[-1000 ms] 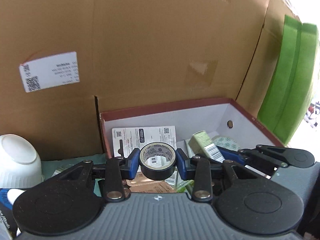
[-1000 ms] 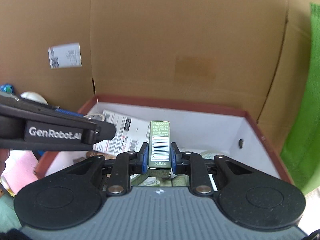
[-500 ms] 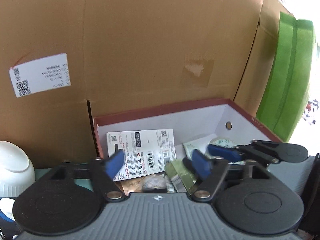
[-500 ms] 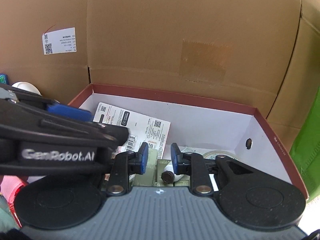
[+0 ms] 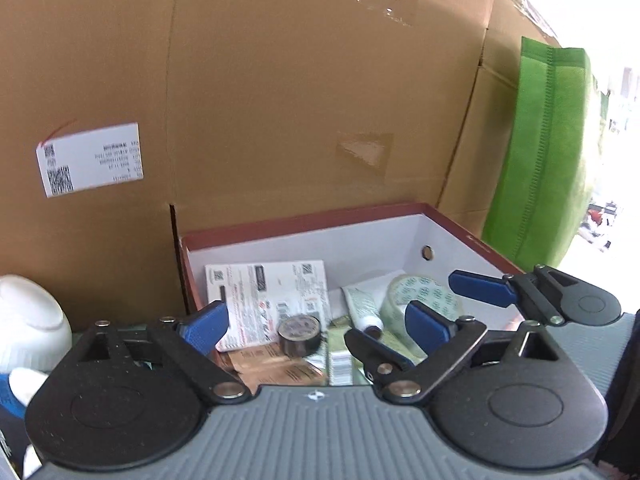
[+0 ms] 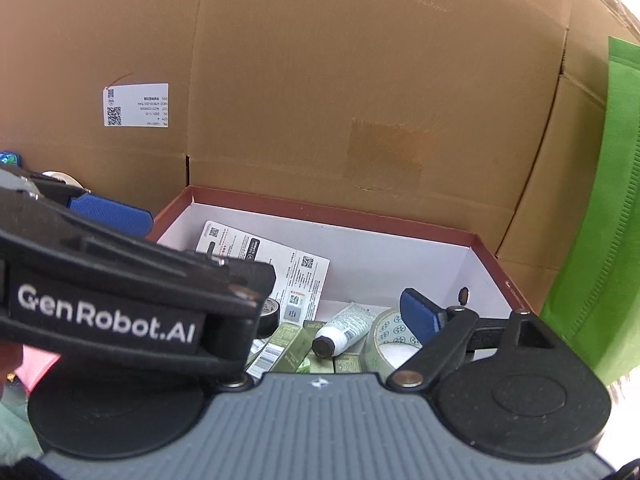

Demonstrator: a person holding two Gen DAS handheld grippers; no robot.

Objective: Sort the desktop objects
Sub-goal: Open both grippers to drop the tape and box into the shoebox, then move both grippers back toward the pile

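Observation:
A red-rimmed box (image 5: 304, 229) with white walls holds the sorted items. My left gripper (image 5: 318, 326) hangs over its near left side, jaws opening wide, with nothing between them. Below it in the box lies the black tape roll (image 5: 300, 334). My right gripper (image 6: 322, 320) is over the box's near right, jaws also opening and empty. Its left finger is hidden behind the left gripper's black body (image 6: 104, 312). The small green carton (image 6: 288, 340) lies in the box beside a white tube (image 6: 344, 326), a clear printed tape roll (image 6: 384, 336) and a white card package (image 6: 272, 264).
A tall cardboard wall (image 5: 280, 100) with a white label (image 5: 92, 158) stands right behind the box. A green fabric bag (image 5: 548, 140) hangs at the right. A white bowl (image 5: 28, 320) sits to the left of the box.
Both grippers have opened. The left let go of the black tape roll and the right let go of the green carton; both things now lie in the box.

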